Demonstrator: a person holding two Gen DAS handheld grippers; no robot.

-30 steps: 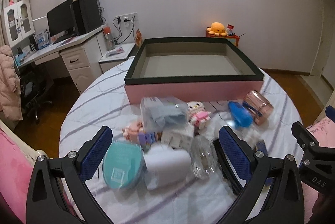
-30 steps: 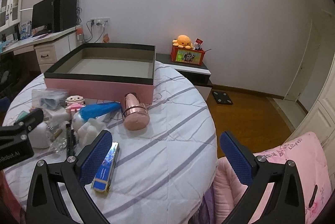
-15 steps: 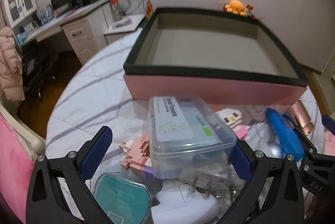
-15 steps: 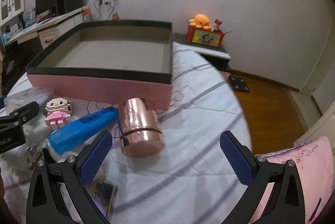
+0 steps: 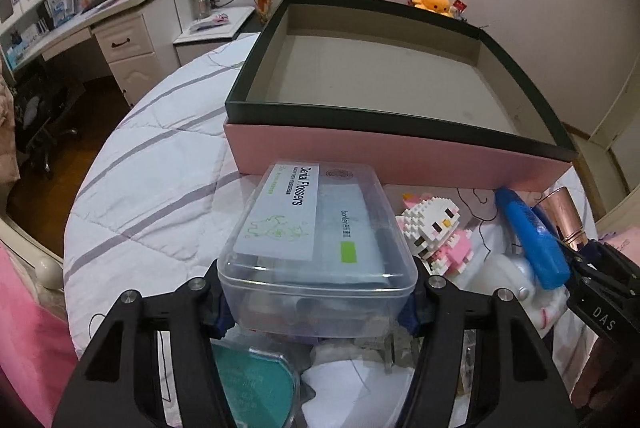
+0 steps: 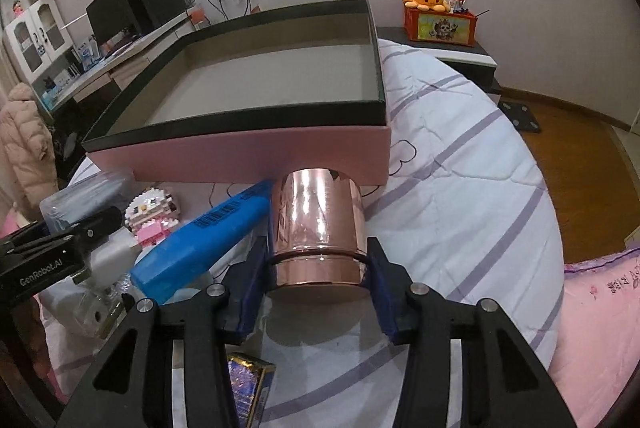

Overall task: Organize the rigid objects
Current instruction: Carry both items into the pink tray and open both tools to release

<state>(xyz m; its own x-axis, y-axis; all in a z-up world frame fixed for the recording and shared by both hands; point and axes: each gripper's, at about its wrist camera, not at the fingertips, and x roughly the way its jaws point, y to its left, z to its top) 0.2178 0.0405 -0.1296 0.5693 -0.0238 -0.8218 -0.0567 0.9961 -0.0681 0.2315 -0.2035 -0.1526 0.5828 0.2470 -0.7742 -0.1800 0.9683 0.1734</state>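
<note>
Both grippers are closing in on their picks, so the grasp step is in hand. The left gripper [image 5: 318, 302] is standing narrowed around the near end of the clear floss box [image 5: 316, 248], its blue pads pressing or all but touching the box's sides; the box is lying flat on the pile, long axis running 6 to 12 o'clock, far end pointing at the pink tray [image 5: 394, 156] just beyond it. The right gripper [image 6: 316, 288] is likewise bracketing the copper cup [image 6: 318, 228], pads at its flanks near the base; whether they are fully clamped I cannot tell. The cup is lying on its side on the bed [image 6: 460, 188], axis toward 12 o'clock, far end nearly touching the tray wall, the blue tube [image 6: 204, 248] beside it at 9 o'clock. Next, I judge, each needs a firm squeeze, a lift clear of the tray's dark rim, then a forward carry to 12 o'clock and a set-down inside.
</note>
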